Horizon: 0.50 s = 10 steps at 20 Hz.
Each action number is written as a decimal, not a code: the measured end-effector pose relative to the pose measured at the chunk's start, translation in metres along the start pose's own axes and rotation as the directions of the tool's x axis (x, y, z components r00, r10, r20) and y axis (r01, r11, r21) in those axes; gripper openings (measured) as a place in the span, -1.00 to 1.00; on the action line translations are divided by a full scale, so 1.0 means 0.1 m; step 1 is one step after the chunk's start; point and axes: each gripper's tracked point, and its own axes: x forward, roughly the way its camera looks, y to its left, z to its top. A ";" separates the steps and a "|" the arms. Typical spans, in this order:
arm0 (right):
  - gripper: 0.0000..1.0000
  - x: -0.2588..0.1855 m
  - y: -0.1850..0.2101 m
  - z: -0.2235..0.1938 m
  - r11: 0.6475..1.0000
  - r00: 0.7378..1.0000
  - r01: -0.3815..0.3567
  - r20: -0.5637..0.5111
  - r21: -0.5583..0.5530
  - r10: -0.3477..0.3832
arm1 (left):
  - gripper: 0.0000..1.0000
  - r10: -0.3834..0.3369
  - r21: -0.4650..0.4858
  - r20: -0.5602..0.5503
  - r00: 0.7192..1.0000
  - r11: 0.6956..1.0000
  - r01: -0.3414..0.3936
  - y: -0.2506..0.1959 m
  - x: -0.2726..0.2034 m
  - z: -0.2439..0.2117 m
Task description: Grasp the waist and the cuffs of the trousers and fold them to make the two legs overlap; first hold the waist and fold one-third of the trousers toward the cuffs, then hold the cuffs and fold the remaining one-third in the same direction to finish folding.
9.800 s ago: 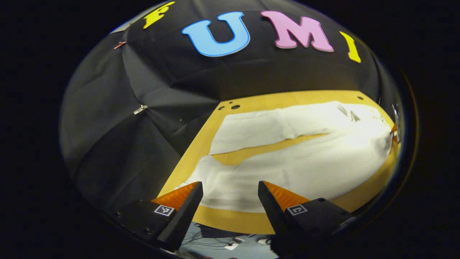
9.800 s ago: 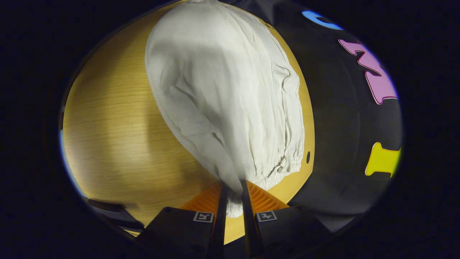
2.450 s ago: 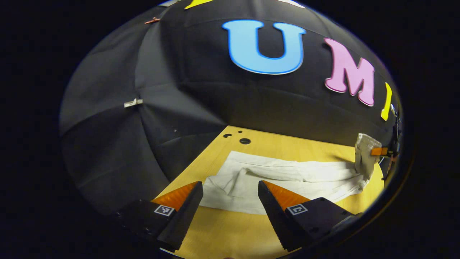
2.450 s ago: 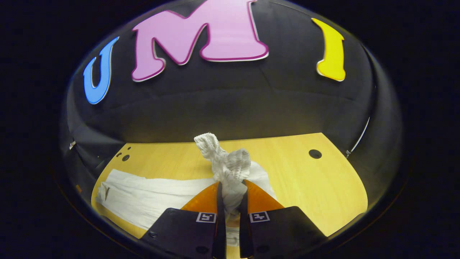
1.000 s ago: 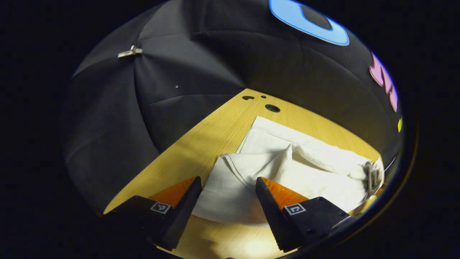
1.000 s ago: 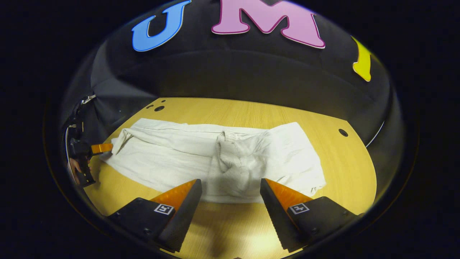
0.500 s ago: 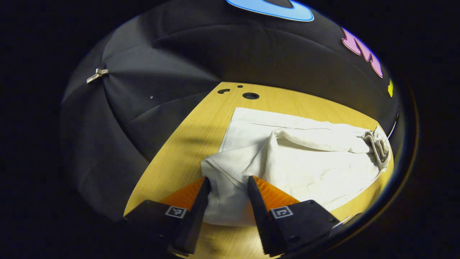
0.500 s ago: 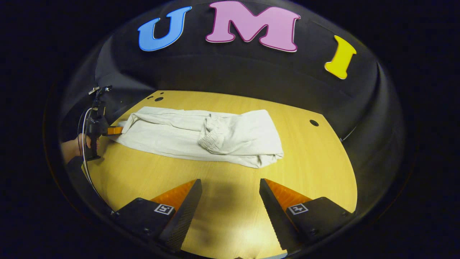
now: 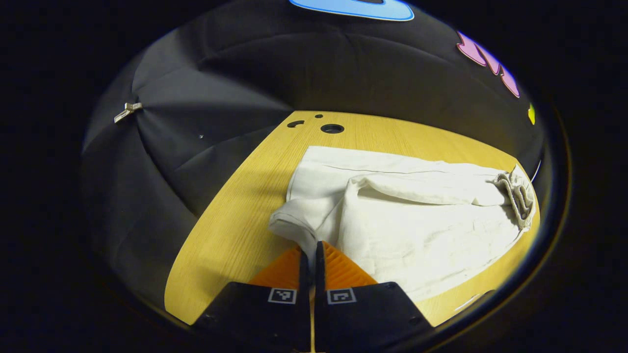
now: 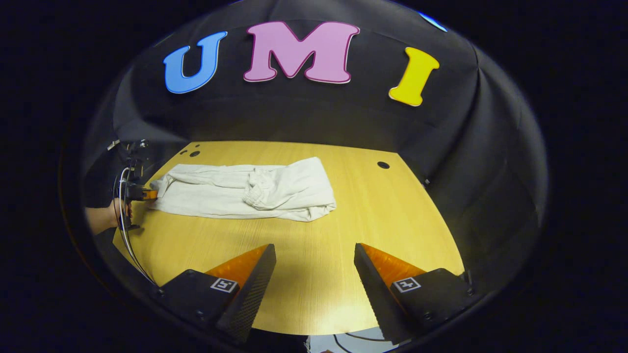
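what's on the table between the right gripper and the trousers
Nothing: in the right gripper view, only bare wooden table lies between the open right gripper and the trousers.

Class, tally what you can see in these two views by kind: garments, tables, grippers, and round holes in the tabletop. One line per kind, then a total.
Trousers: 1
Table: 1
Grippers: 2, left gripper and right gripper
Holes: 4, three at one corner, one at another
Total: 8
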 end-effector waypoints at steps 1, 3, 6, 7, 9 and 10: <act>0.97 -0.06 -0.06 0.04 1.000 1.000 0.015 0.011 0.004 -0.015 | -0.87 -0.006 -0.022 -0.018 1.000 1.000 0.005 -0.03 -0.02 0.00; 0.97 -0.18 -0.16 0.14 0.999 0.998 0.042 0.038 0.023 -0.043 | -0.89 -0.032 -0.114 -0.007 0.999 0.993 0.031 -0.14 -0.12 0.08; 0.97 -0.33 -0.32 0.17 0.996 0.995 0.079 0.057 0.046 -0.081 | -0.89 -0.075 -0.224 0.052 0.996 0.971 0.084 -0.30 -0.29 0.35; 0.97 -0.36 -0.38 0.18 0.995 0.994 0.090 0.064 0.052 -0.093 | -0.89 -0.086 -0.241 0.069 0.994 0.965 0.100 -0.35 -0.35 0.45; 0.96 -0.43 -0.48 0.19 0.991 0.990 0.111 0.078 0.071 -0.116 | -0.89 -0.110 -0.268 0.094 0.990 0.954 0.131 -0.45 -0.48 0.62; 0.96 -0.45 -0.54 0.17 0.989 0.989 0.119 0.083 0.086 -0.126 | -0.89 -0.122 -0.284 0.108 0.987 0.947 0.148 -0.52 -0.54 0.71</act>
